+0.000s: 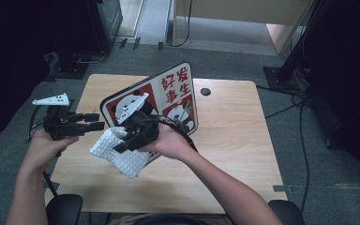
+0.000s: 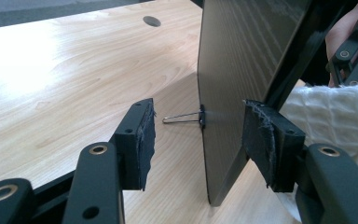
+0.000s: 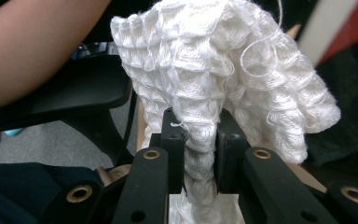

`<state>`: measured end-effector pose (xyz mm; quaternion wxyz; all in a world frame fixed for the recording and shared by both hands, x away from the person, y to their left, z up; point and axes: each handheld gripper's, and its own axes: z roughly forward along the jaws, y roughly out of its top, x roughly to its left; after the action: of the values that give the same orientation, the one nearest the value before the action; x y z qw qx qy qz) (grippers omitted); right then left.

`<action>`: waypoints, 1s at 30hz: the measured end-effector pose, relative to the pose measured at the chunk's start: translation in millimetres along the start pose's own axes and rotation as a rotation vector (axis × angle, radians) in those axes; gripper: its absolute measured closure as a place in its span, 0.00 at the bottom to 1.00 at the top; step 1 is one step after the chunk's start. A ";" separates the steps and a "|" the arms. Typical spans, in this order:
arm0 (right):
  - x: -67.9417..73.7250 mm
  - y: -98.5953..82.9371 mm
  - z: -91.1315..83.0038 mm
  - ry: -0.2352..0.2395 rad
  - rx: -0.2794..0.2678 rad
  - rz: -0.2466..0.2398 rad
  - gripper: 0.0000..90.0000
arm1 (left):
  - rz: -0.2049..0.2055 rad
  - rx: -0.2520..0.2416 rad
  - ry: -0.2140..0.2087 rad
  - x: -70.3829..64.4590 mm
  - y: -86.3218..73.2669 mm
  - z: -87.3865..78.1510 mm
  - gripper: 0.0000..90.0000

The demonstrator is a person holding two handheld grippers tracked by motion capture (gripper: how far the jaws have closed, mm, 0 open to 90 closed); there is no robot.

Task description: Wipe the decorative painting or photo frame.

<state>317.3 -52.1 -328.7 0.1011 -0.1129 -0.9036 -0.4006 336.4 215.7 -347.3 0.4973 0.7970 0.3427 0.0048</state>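
I see the board (image 1: 168,93) standing tilted on the table (image 1: 234,136), towards its far left. The cloth (image 1: 122,152) hangs at the board's near left corner. My left gripper (image 1: 93,121) sits left of the board, my right gripper (image 1: 122,140) just before it.

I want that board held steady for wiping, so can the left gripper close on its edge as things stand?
Probably yes. The left gripper is open, with the board edge already between its jaws. Only a small binder clip sits there, and the white cloth stays in the right gripper.
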 end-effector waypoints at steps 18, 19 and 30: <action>15.8 43.3 2.6 0.018 0.010 -0.096 0.86 | -0.029 -0.023 -0.001 4.6 -6.8 -20.7 0.53; 16.2 45.8 2.2 0.016 0.010 -0.097 0.86 | -0.033 -0.028 0.001 4.6 -7.1 -21.4 0.53; 10.1 73.7 -2.4 0.003 -0.018 -0.119 0.86 | -0.044 -0.034 0.005 7.6 -8.7 -28.0 0.53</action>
<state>329.0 -4.5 -272.7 0.0774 -0.0590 -0.9049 -0.4143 327.8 244.4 -342.6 0.5100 0.7807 0.3612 0.0019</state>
